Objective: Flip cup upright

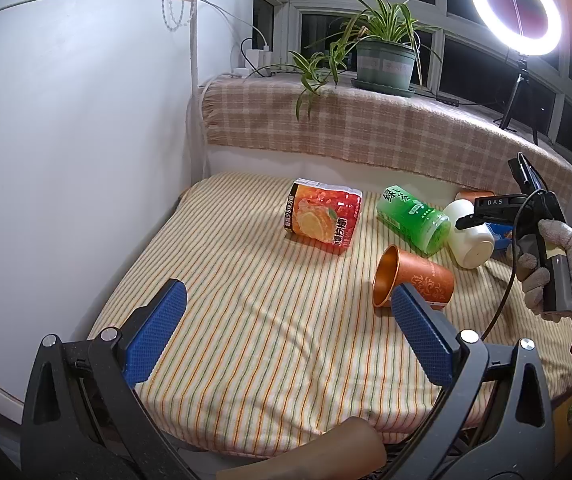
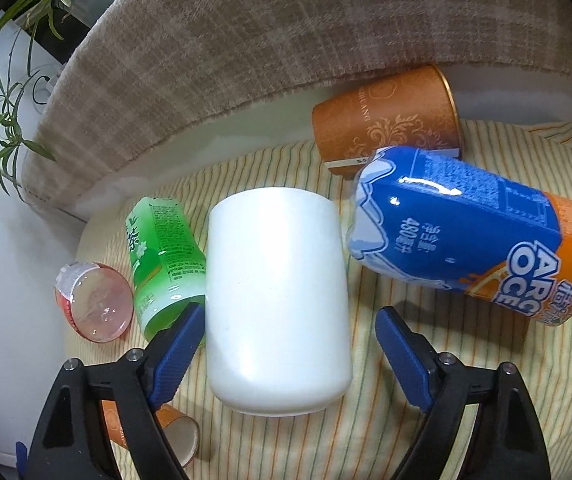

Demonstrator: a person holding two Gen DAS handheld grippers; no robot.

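A white cup (image 2: 276,304) lies on its side on the striped cloth; in the left wrist view it (image 1: 471,236) shows at the right with its base toward the camera. My right gripper (image 2: 286,344) is open, its blue pads on either side of the cup, the left pad close to it, the right pad apart. In the left wrist view the right gripper (image 1: 470,222) reaches over the cup from the right. My left gripper (image 1: 286,320) is open and empty above the cloth, its right pad in front of an orange cup (image 1: 412,280) lying on its side.
Lying around the white cup: a green cup (image 2: 162,264), a blue-and-orange cup (image 2: 474,232), an orange cup (image 2: 386,124), a pink-lidded cup (image 2: 94,304). A red-orange pack (image 1: 324,216) lies further left. A plaid-covered ledge (image 1: 366,128) with a plant (image 1: 382,60) runs behind; white wall on the left.
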